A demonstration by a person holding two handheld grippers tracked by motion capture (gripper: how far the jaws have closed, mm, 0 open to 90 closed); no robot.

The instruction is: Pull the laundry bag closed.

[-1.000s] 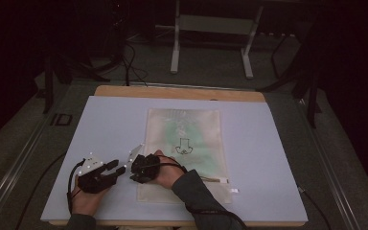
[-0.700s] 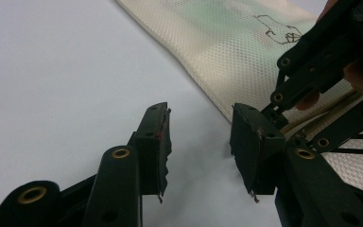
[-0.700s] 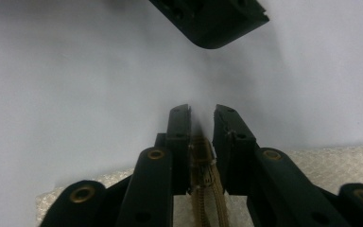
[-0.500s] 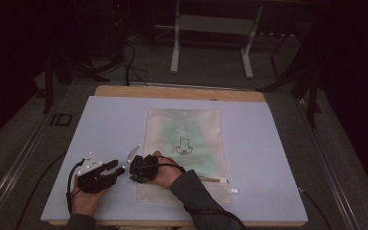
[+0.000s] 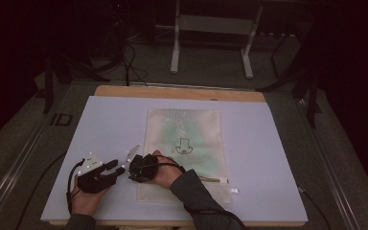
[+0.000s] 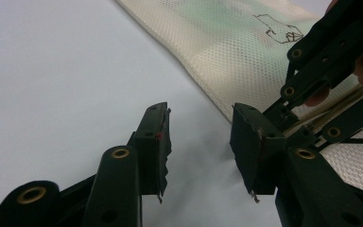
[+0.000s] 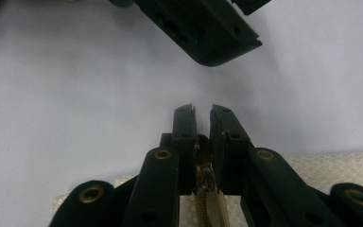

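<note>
**Kid:** What is that flat thing?

**Helper:** It is a cream mesh laundry bag (image 5: 184,153). It lies flat in the middle of the picture from above, on the pale worktop (image 5: 100,124). A small black drawing sits near its middle. A zipper (image 7: 211,198) runs along its near end, at the bottom of the frame.

**Kid:** Who has the zipper?

**Helper:** The right gripper (image 7: 203,118) does. It sits at the bag's lower left corner. Its jaws have just been closing, and now they pinch the zipper, right at the bottom middle of the right gripper view.

**Kid:** And the other one?

**Helper:** The left gripper (image 6: 201,137) waits just beside it, low and left in the picture from above. Its jaws are wide apart with nothing in them. In the left gripper view, the bag's edge lies just past them, toward the upper right.

**Kid:** So what should happen now?

**Helper:** I think the bag is about to be zipped open or shut. To do it well, the left jaws should pinch the bag's corner and hold it still. Then the right one can pull the zipper straight along its track, low and slow. If it pulls up or sideways, the mesh may bunch or the zipper may slip out.
</note>
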